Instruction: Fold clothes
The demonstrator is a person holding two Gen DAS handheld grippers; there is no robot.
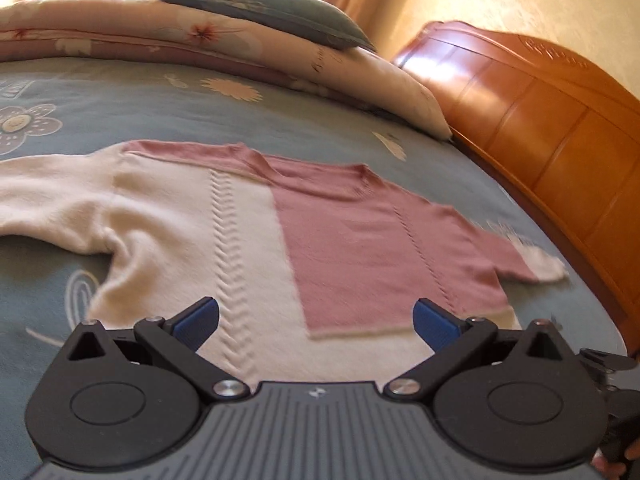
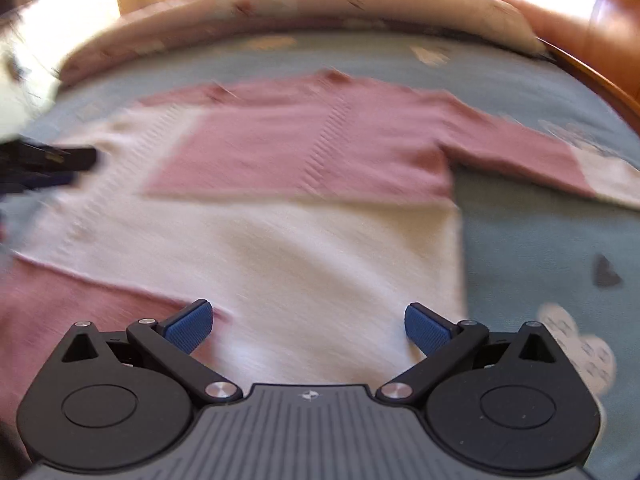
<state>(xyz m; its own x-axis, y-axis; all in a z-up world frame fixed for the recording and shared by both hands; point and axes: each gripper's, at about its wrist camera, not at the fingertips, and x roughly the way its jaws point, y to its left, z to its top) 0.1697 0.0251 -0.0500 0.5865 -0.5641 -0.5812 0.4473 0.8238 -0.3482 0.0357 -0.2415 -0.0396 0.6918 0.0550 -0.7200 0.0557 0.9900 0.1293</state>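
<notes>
On my left, the cream sleeve [image 1: 44,208] of the sweater [image 1: 248,240] runs off toward the edge of the left wrist view, lying flat on the blue flowered bedspread [image 1: 132,100]. The sweater itself is spread out on the bed, cream on its left half and lower part, with a pink block [image 1: 360,240] on the upper right. My left tool [image 1: 316,320] hangs just above the cream hem area, its blue pads spread wide apart and gripping nothing. Behind the sweater a folded floral quilt [image 1: 200,36] lies across the bed with a grey-blue pillow [image 1: 260,4] on top, and the wooden headboard [image 1: 540,112] rises at the right.

The right wrist view is blurred. There my right tool [image 2: 308,326] is also released, pads wide apart over the cream lower part of the sweater [image 2: 320,248], empty. The pink sleeve [image 2: 520,152] reaches out to the right, ending in a cream cuff [image 2: 616,180] on the bedspread [image 2: 540,240]. A dark shape at the far left edge is too smeared to identify.
</notes>
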